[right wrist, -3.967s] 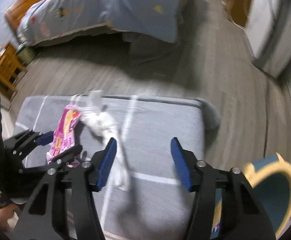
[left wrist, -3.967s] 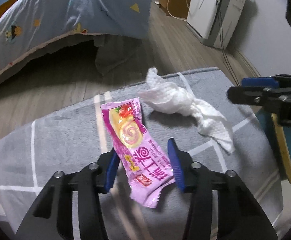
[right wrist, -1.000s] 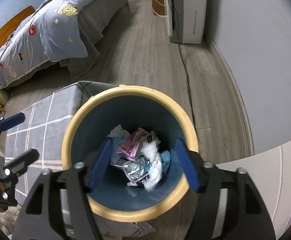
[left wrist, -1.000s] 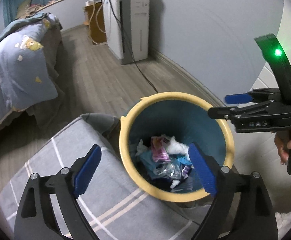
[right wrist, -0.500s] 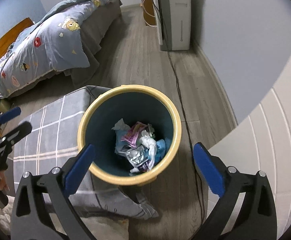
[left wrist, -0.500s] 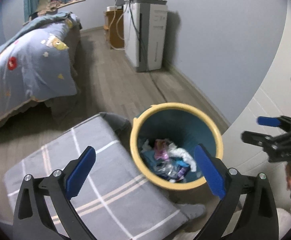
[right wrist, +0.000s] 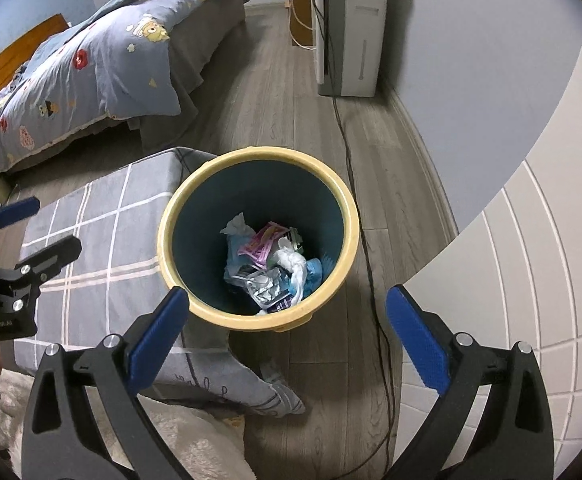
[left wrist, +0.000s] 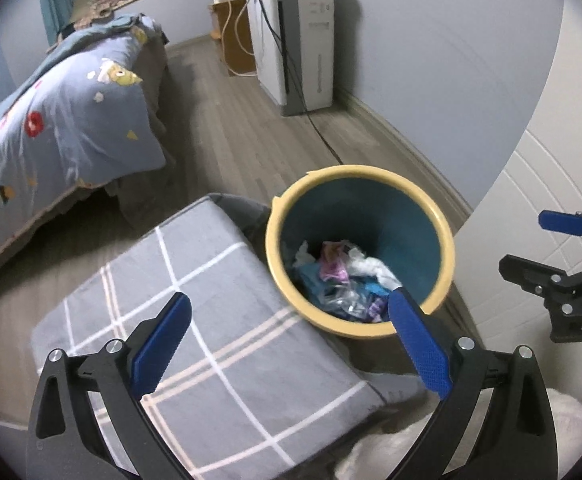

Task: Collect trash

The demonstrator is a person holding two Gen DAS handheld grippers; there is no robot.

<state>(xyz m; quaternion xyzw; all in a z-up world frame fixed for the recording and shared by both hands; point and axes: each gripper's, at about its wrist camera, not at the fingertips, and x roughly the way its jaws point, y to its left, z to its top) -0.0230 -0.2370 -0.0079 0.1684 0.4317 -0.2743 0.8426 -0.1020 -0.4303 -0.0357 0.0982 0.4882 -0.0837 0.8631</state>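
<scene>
1. Yellow-rimmed bin (right wrist: pixel 259 240) sits on the wood floor, right beside the grey checked cushion (left wrist: pixel 195 320). The trash is inside it: a pink wrapper (right wrist: pixel 261 246), a white tissue (right wrist: pixel 291 260) and other bits.
2. Both claws are wide open and hold nothing. The left claw (left wrist: pixel 287 344) is over the cushion edge, with the bin ahead and to its right. The right claw (right wrist: pixel 287 340) has the bin straight ahead and below, so it looks nearer.
3. No loose trash shows on the cushion or the floor, so the job looks close to done.
4. Hard to see: the bottom of the bin is dark and jumbled, and the near floor is hidden behind the claws.
</scene>
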